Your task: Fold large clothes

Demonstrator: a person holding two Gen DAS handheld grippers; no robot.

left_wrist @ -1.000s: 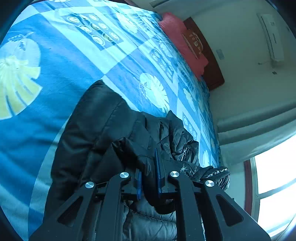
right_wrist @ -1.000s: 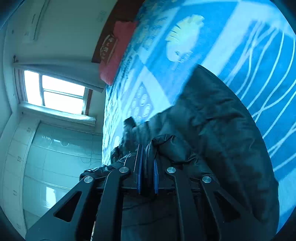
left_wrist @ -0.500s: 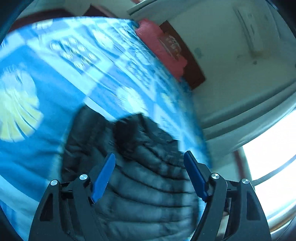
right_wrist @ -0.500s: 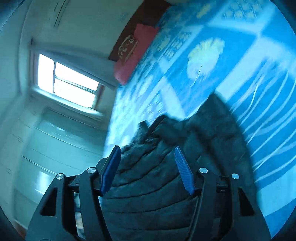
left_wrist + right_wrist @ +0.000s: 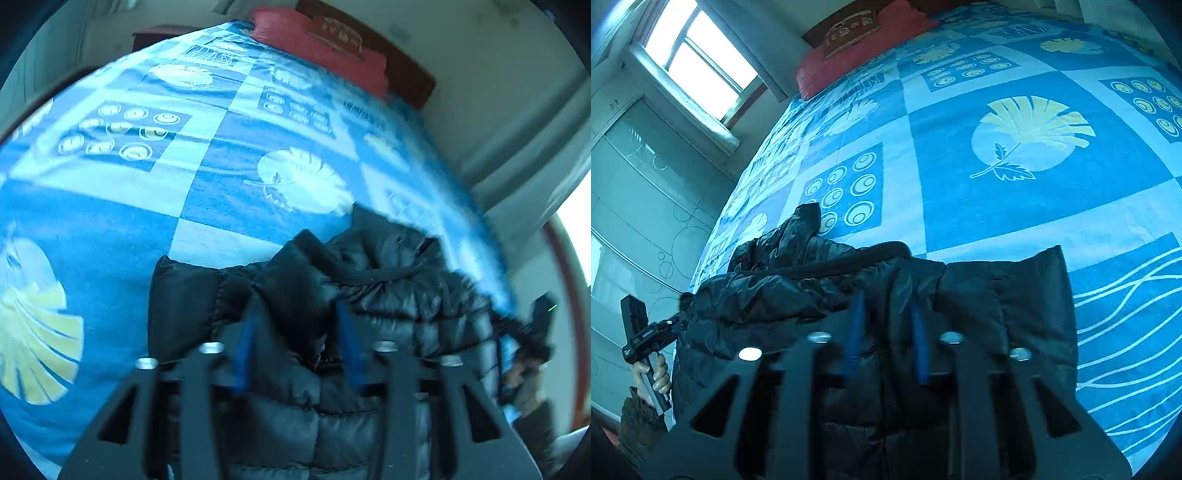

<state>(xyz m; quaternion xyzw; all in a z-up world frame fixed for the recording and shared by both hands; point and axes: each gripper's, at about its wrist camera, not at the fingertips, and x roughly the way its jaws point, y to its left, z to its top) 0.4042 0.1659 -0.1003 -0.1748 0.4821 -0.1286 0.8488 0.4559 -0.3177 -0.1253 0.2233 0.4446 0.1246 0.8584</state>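
A black puffer jacket (image 5: pixel 373 280) lies on the blue patterned bed cover (image 5: pixel 155 206), its hood and drawstring toward the window side. My left gripper (image 5: pixel 295 314) has its jaws closing, and a puffy fold of the jacket fills the gap between the blue pads. In the right wrist view the same jacket (image 5: pixel 997 295) spreads along the near edge of the bed cover (image 5: pixel 1034 206). My right gripper (image 5: pixel 886 317) is also closing, its pads pinching a ridge of the jacket. Motion blur smears both sets of fingers.
A red pillow (image 5: pixel 857 48) lies at the head of the bed against a dark headboard. A window (image 5: pixel 701 55) and glass wardrobe doors (image 5: pixel 639 184) stand on one side. A person's hand (image 5: pixel 653 373) holds the other gripper's handle at the jacket's hood end.
Both grippers held a jacket fold, opened wide and let it go, then rolled level. Now both have narrowed again on new folds of the jacket, which lies flatter.
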